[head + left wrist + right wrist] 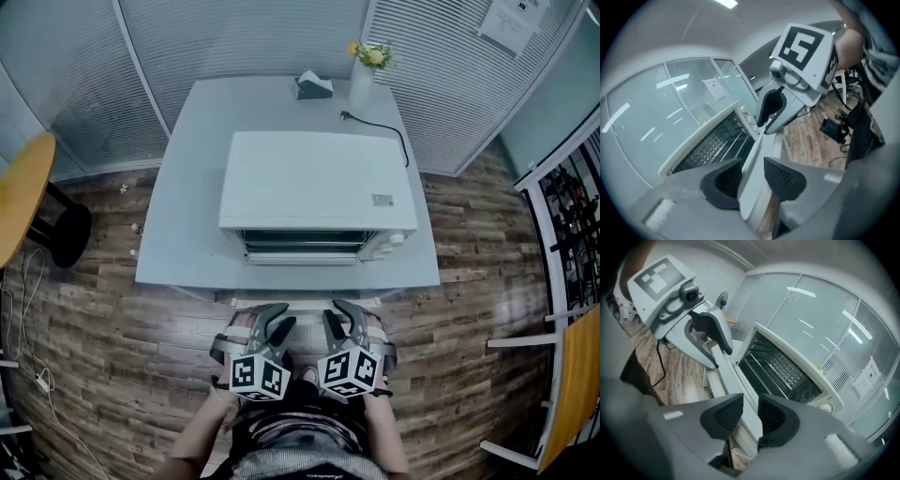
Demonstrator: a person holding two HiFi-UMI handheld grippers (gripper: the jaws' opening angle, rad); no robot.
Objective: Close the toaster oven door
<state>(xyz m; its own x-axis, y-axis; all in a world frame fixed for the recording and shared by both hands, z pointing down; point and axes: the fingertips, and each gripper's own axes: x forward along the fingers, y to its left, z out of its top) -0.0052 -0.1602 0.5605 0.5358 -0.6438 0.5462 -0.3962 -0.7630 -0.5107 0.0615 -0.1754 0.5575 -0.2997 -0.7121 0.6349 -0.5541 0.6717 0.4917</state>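
Toaster oven door (pixel 302 258) is open. It is dropped forward from the bottom of the oven's mouth. Its long axis runs left to right, parallel to the table's front edge, and its free edge points back toward my two grippers. It lies straight ahead of both grippers, beyond the front edge of the one white table (pixel 178 234).

I count one toaster oven (pixel 314 178), white, standing on that table. Its long side also runs left to right, and its mouth faces the grippers. Through both gripper views I look into the dark cavity and see one wire rack (pixel 785 366). In the head view I make out two knobs (pixel 397 238) on the front, at the end nearer my right gripper.

My left gripper (pixel 277 321) hovers just short of the table edge. Its jaws are apart and grip nothing, and the pale table edge shows through the gap between them. My right gripper (pixel 336 319) hangs just beside it on the right, level with it. Its jaws are likewise parted and empty, and the same edge runs between them. Each gripper carries one marker cube, and both sit over the wood floor (pixel 112 309).

Beyond the oven, on the far side from the grippers, I count three things:
- One tissue box (pixel 314 86).
- One white vase (pixel 362 84) of yellow flowers, toward the right gripper's side.
- One black cord (pixel 384 131) trailing from near the vase.

Well off to the left gripper's side is one yellow round tabletop (pixel 21 192).
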